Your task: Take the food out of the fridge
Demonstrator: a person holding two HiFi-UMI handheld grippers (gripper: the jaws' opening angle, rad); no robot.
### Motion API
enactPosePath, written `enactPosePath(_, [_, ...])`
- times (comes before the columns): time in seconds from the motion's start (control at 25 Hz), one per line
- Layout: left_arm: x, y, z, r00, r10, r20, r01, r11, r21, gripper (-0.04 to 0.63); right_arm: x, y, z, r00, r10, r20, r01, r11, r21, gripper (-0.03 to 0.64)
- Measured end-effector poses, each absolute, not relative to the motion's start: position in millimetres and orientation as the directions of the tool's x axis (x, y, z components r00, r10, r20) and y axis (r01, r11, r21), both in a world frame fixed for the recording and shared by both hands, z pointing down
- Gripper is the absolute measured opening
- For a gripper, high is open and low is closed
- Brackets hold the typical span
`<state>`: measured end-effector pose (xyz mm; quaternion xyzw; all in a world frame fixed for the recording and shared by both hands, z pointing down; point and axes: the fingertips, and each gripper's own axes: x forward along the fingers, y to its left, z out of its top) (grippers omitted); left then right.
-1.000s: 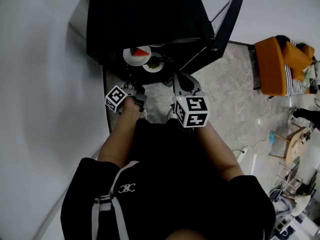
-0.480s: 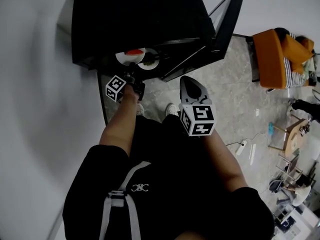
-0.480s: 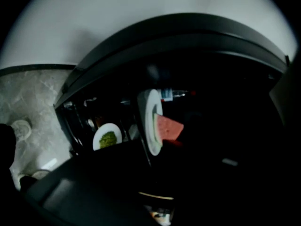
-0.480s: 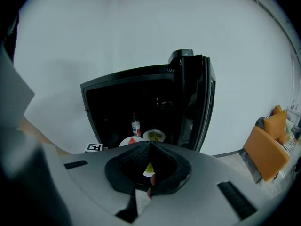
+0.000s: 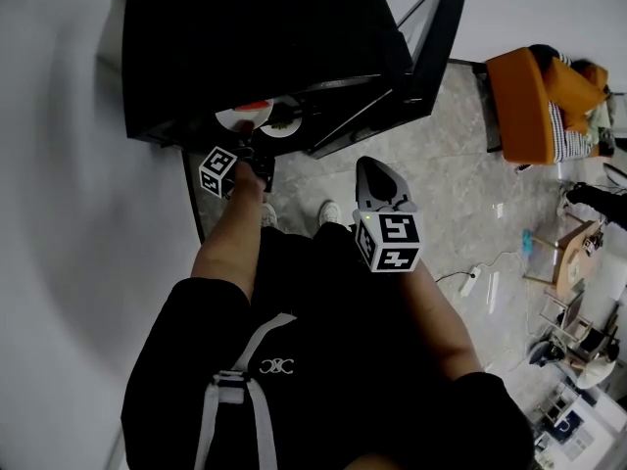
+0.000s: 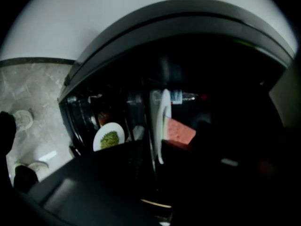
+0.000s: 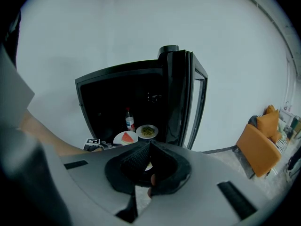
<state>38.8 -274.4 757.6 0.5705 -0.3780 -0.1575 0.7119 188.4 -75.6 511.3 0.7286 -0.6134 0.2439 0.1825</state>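
Note:
In the open black fridge (image 5: 255,47) two white plates rest on a low shelf. One carries a watermelon slice (image 5: 243,116), the other chopped greens (image 5: 282,120). My left gripper (image 5: 247,153) reaches to the watermelon plate. In the left gripper view that plate (image 6: 162,121) stands edge-on between the dark jaws (image 6: 157,149). They stand wide and have just been closing slightly, and no pad visibly presses the rim. The greens plate (image 6: 108,136) lies to its left. My right gripper (image 5: 377,179) hangs shut and empty outside the fridge, tips together (image 7: 149,157).
The fridge door (image 5: 431,47) stands open to the right. A small bottle (image 7: 129,121) stands behind the plates. A white wall runs along the left. An orange armchair (image 5: 529,106) and scattered clutter sit at the right on the marble floor (image 5: 460,194).
My left gripper has moved forward into the fridge, up to the watermelon plate. The right gripper has drawn back from the fridge, lower and to the right in the picture.

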Motion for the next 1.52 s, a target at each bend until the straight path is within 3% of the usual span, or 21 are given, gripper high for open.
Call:
enactPosePath(0.32, [34,-259,758,0.684,-0.632,0.363,-0.223,0.293,0.93,0.127,187,-75,513,0.121,-0.806,0.58,-0.984,-0.175,-0.037,-0.002])
enactPosePath(0.48, [34,-259,748,0.69,-0.631,0.353,-0.214,0.288,0.933,0.056,184,-76,510,0.108,-0.807,0.58,-0.986,-0.16,-0.039,-0.002])
enactPosePath(0.72, [32,-256,743,0.69,-0.641,0.336,-0.164,0.314,0.935,0.022,183,-75,507,0.104,-0.812,0.575,-0.987,-0.157,-0.043,-0.002])
enactPosePath(1.52, [23,-196,714,0.729,-0.648,0.222,-0.086,0.235,0.968,0.009,177,-64,502,0.051,-0.831,0.554,-0.994,-0.098,-0.057,-0.002])
